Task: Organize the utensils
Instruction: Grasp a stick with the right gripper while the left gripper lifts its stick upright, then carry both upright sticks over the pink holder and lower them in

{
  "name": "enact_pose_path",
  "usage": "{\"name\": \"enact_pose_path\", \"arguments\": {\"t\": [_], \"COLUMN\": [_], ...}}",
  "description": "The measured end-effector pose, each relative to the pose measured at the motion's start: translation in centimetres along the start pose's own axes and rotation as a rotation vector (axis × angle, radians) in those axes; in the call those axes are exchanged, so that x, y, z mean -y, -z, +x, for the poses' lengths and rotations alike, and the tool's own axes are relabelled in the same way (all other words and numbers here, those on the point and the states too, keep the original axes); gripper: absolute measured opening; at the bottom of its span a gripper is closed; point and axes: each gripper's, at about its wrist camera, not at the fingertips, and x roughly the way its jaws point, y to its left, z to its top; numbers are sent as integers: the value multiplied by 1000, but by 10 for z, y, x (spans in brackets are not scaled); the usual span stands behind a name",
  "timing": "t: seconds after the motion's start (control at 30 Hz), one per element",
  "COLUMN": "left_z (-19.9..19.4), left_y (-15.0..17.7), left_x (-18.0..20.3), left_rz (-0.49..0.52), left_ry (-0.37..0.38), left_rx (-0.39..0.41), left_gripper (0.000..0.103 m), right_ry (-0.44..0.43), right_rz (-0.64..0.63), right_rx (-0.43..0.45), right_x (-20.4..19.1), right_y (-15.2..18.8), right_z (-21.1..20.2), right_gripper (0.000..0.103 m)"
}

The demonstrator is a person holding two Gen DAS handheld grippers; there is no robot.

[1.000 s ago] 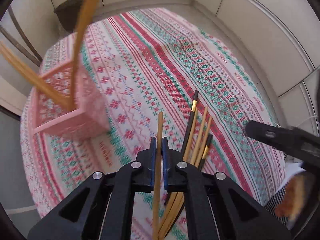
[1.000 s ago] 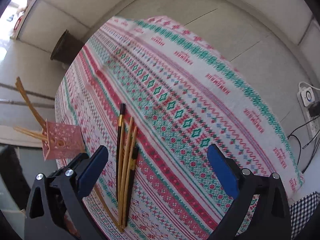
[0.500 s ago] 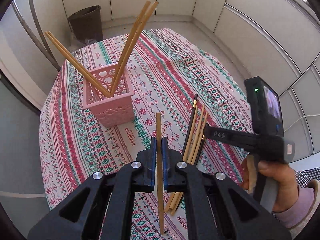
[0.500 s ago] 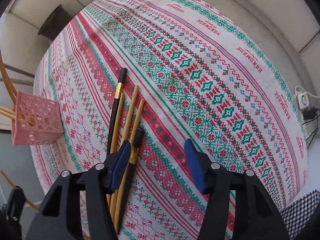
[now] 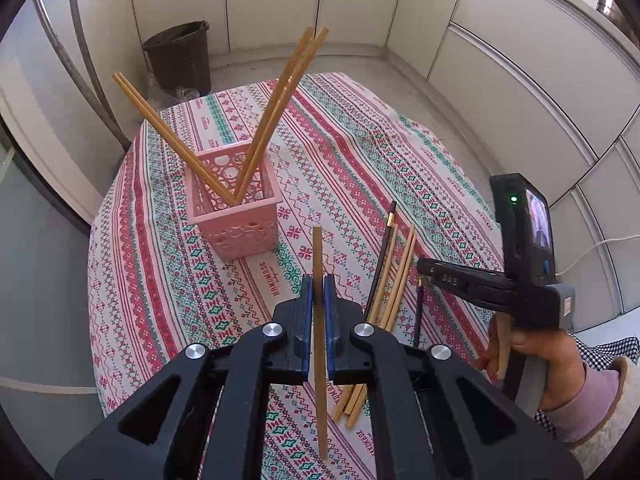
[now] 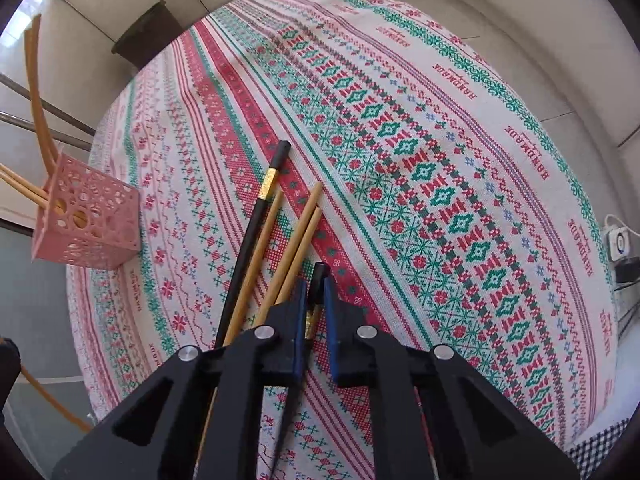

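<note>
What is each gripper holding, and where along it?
Left gripper: wooden chopstick, gripped mid-length. Right gripper: black chopstick, near its top end.

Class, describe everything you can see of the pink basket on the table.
The pink basket is a small square, open-topped holder, seemingly plastic, its walls pierced with round holes. It stands upright on the patterned tablecloth, apart from the loose chopsticks. Four wooden chopsticks lean inside it in two pairs, forming a V. Neither gripper touches it.
</note>
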Motion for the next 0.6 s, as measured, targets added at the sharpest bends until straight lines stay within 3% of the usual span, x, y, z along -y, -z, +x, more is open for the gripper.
{"name": "enact_pose_path", "arguments": {"t": [0.1, 0.13, 0.27, 0.4, 0.47, 0.53, 0.6], "left_z": [-7, -10, -27, -39, -37, -36, -36], "left_y": [0, -1, -5, -7, -5, -5, -6], "left_x": [-3, -3, -4, -4, -5, -4, -1], "left_rz": [-13, -16, -35, -38, -41, -42, -37], "left_ry": [6, 8, 24, 35, 33, 31, 37], "left_rx": [22, 32, 92, 121, 118, 116, 113], "left_gripper": [5, 5, 5, 5, 5, 5, 5], "right_ry": [-35, -49, -97, -91, -73, -45, -35], "right_rz": [-21, -32, -104, -192, -202, -171, -138], "right_rx": [67, 100, 244, 348, 335, 270, 145], "right_x": [7, 9, 2, -13, -13, -4, 5], "right_y": [-1, -2, -3, 6, 6, -1, -9], "right_z": [-23, -35, -90, -131, -136, -120, -89], "right_gripper": [7, 0, 0, 0, 1, 6, 27]}}
